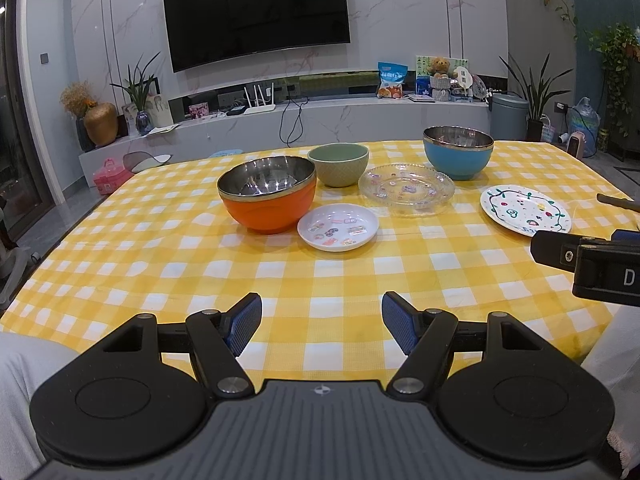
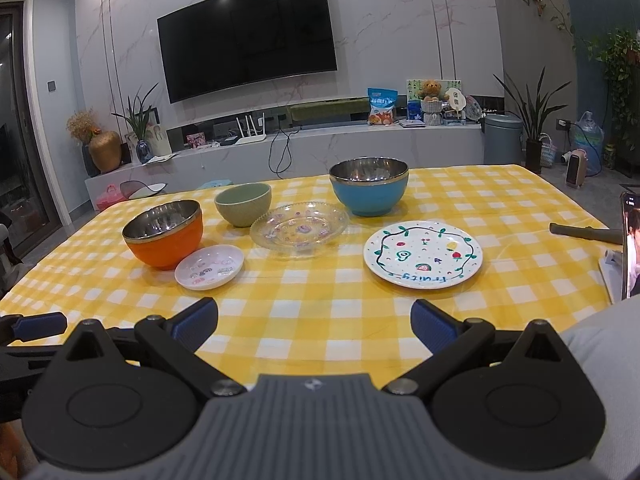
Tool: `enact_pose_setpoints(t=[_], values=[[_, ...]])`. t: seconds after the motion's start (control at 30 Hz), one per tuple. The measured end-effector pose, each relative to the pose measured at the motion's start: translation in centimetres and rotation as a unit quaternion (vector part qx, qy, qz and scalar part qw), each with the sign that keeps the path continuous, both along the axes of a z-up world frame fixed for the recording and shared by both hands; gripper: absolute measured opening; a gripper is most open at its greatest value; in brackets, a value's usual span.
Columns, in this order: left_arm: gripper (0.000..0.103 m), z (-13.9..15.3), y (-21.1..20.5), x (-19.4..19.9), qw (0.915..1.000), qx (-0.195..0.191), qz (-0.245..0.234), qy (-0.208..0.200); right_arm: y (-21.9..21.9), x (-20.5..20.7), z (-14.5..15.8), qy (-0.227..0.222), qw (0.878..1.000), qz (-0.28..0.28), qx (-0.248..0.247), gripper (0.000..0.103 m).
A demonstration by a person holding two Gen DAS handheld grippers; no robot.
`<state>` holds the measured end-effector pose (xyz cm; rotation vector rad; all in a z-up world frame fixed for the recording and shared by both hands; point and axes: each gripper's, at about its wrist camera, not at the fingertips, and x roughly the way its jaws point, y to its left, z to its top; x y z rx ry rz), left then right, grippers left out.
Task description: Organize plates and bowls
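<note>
Yellow-checked table (image 2: 320,316): nothing stacked yet. Three bowls, three plates lie scattered around glass plate (image 2: 299,229). My left gripper (image 1: 321,322) and right gripper (image 2: 314,322) gape wide, empty.

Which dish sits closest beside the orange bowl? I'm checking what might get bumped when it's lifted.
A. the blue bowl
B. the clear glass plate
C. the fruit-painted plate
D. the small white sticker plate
D: the small white sticker plate lies right against the orange bowl on its near right side; the other dishes stand farther off.
</note>
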<state>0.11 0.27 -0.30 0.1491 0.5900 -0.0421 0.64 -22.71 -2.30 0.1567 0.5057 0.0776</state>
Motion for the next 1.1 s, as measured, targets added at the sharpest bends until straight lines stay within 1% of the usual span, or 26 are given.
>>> enact_pose_setpoints(t=[0.4, 0.67, 0.8, 0.93, 1.1], values=[[0.081, 0.0, 0.1, 0.0, 1.0000, 0.000, 0.000, 0.000, 0.0, 0.1, -0.1, 0.001, 1.000, 0.000, -0.002, 0.100], [0.081, -0.3, -0.8, -0.3, 0.9999, 0.012, 0.002, 0.002, 0.1, -0.1, 0.0, 0.001, 1.000, 0.002, -0.001, 0.100], [0.081, -0.1, -0.8, -0.2, 0.9999, 0.007, 0.004, 0.008, 0.1, -0.1, 0.0, 0.002, 1.000, 0.001, -0.001, 0.100], [0.081, 0.3, -0.4, 0.3, 0.9997, -0.008, 0.007, 0.022, 0.4, 0.3, 0.1, 0.017, 1.000, 0.005, -0.011, 0.100], [0.081, 0.9, 0.2, 1.9, 0.9973, -0.040, 0.011, 0.061, 1.2, 1.9, 0.0, 0.065, 0.997, 0.018, -0.031, 0.100]])
